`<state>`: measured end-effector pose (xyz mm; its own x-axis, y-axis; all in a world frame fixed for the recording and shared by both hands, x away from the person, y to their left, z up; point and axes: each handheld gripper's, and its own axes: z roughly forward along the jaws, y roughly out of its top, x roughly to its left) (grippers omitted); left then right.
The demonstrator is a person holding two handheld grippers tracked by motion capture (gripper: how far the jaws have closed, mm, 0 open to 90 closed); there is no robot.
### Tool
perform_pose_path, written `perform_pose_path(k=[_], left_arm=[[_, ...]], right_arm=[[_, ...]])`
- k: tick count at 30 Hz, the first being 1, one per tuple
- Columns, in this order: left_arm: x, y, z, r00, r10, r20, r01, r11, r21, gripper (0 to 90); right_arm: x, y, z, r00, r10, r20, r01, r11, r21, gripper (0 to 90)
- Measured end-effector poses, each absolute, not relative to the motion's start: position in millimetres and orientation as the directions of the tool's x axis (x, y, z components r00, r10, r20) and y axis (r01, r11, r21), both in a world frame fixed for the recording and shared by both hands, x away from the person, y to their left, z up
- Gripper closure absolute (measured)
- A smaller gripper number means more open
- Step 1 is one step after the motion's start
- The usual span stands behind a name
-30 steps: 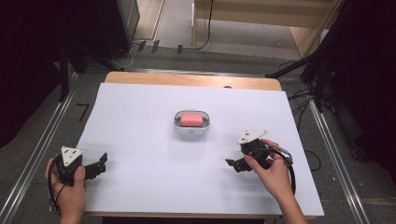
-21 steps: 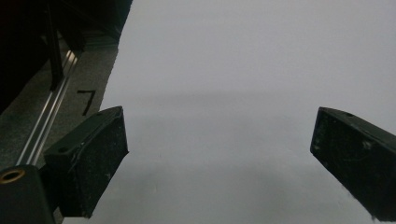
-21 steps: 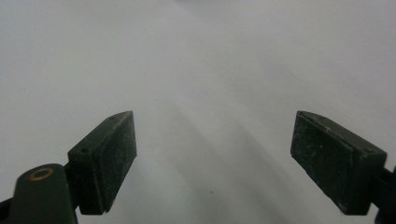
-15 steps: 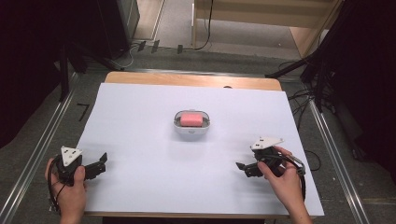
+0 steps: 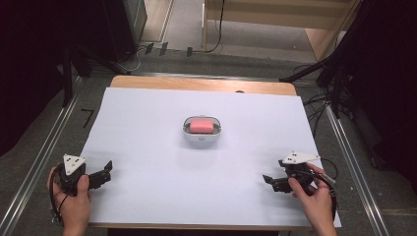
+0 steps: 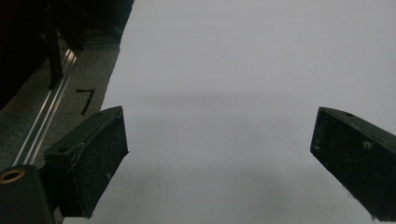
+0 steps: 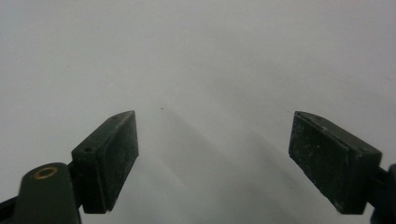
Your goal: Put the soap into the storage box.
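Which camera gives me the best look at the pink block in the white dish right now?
The high view. There the pink block sits inside the white dish at mid-table, fully unobstructed. The left gripper view and right gripper view look along open jaws at bare white tabletop, so neither helps with the block.

Left claw [image 6: 219, 158] tips cut off below
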<state>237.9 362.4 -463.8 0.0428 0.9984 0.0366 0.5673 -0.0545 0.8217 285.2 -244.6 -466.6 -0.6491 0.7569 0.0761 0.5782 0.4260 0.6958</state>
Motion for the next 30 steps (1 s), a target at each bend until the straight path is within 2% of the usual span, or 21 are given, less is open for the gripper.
perform_pose_path(k=[14, 23, 30], left_arm=[[238, 362, -464, 0.041, 0.998, 0.04, 0.564, -0.056, 0.824, 4.3], [238, 362, -464, 0.039, 0.999, 0.037, 0.567, -0.053, 0.822, 4.3], [238, 363, -464, 0.041, 0.999, 0.033, 0.564, -0.051, 0.824, 4.4]], right_arm=[[268, -284, -479, -0.562, 0.821, 0.095, 0.577, 0.307, 0.757, 15.0], [259, -308, -482, -0.547, 0.831, 0.106, 0.549, 0.26, 0.794, 13.8], [254, -330, -484, -0.476, 0.872, 0.116, 0.554, 0.195, 0.809, 13.4]])
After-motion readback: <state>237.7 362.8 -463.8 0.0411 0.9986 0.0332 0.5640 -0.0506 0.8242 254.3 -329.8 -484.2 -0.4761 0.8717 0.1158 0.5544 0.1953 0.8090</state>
